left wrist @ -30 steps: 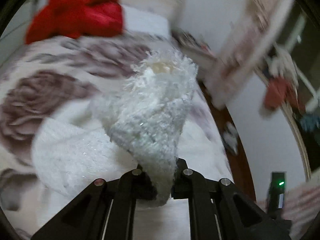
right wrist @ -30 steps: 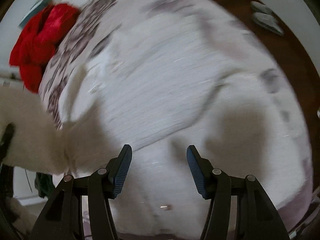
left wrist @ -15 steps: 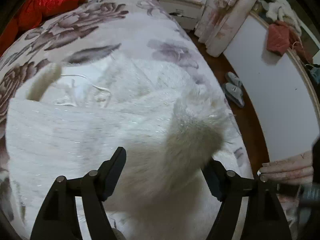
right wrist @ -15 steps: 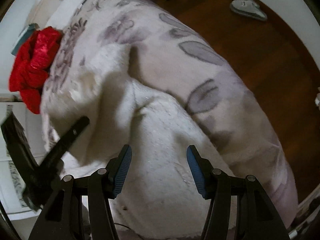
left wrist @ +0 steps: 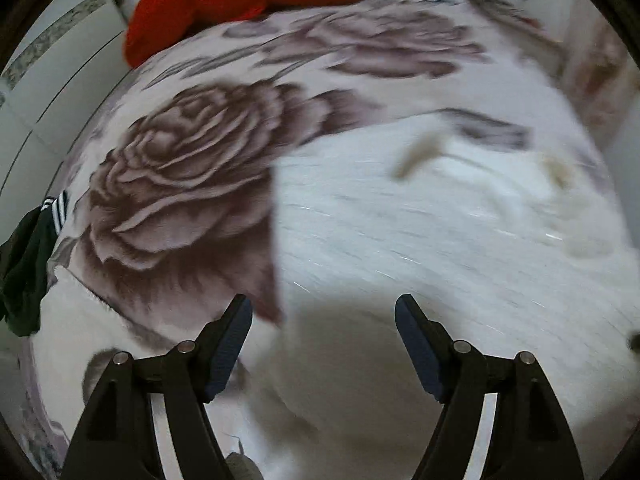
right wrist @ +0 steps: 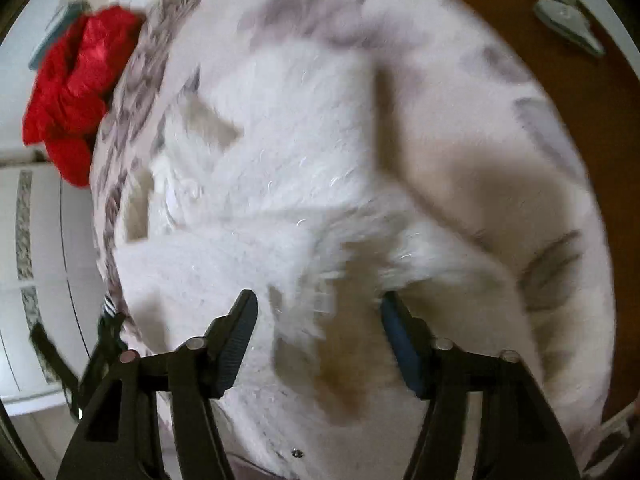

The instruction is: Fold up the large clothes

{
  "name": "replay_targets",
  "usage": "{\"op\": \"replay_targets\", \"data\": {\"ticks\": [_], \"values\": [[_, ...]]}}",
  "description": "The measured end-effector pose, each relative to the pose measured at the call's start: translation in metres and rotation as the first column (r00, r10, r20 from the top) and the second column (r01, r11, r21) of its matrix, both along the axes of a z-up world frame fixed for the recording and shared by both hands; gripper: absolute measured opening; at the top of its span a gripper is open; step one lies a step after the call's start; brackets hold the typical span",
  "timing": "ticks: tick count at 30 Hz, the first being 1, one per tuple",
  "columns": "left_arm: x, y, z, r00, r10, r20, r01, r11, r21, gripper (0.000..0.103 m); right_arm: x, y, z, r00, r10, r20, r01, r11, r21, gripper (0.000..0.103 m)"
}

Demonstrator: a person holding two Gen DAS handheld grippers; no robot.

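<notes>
A fluffy white garment (left wrist: pixel 440 240) lies spread on a bed covered by a rose-patterned blanket (left wrist: pixel 180 184), its straight left edge crossing the big printed rose in the left wrist view. The left gripper (left wrist: pixel 323 320) hangs above that edge with its jaws spread wide and nothing between the blue pads; white fabric and blanket lie below them, untouched as far as the blurred picture shows. In the right wrist view the same white garment (right wrist: pixel 304 152) fills the middle of the bed, rumpled, with a fuzzy fold rising toward the camera. The right gripper (right wrist: pixel 318 312) has just been closing its jaws, yet they appear well apart here, with a tuft of the white pile between them; whether the pads press on it cannot be told through the blur. A red bundle of cloth (right wrist: pixel 76 92) sits at the far end of the bed. A pair of grey slippers (right wrist: pixel 564 16) rests on the brown floor beside the bed, and a dark green garment (left wrist: pixel 24 272) hangs off the bed's left edge.
</notes>
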State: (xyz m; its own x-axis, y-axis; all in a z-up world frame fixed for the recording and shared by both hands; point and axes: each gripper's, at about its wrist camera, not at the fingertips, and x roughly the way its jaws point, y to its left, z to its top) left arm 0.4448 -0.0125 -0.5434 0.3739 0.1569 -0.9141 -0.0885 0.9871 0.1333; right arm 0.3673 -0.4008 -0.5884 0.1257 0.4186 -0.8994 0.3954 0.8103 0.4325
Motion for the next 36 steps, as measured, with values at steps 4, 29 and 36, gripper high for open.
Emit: {"op": "replay_targets", "data": {"ticks": [4,29,36], "values": [[0.026,0.032,-0.026,0.996,0.082,-0.02,-0.08,0.993,0.084,0.075,0.01,0.015,0.061,0.974,0.065,0.215,-0.034,0.989,-0.145,0.007],[0.076,-0.006,-0.036,0.994,0.025,-0.11,-0.003,0.98,0.201,0.092,0.233,0.214,-0.074,0.91,0.408,-0.079,-0.382,0.896,0.226,0.051],[0.059,-0.008,-0.018,0.976,-0.002,-0.218,-0.057,0.962,-0.267,0.092,0.224,0.223,-0.076,0.926,0.376,-0.026,-0.362,0.906,0.222,0.016]]}}
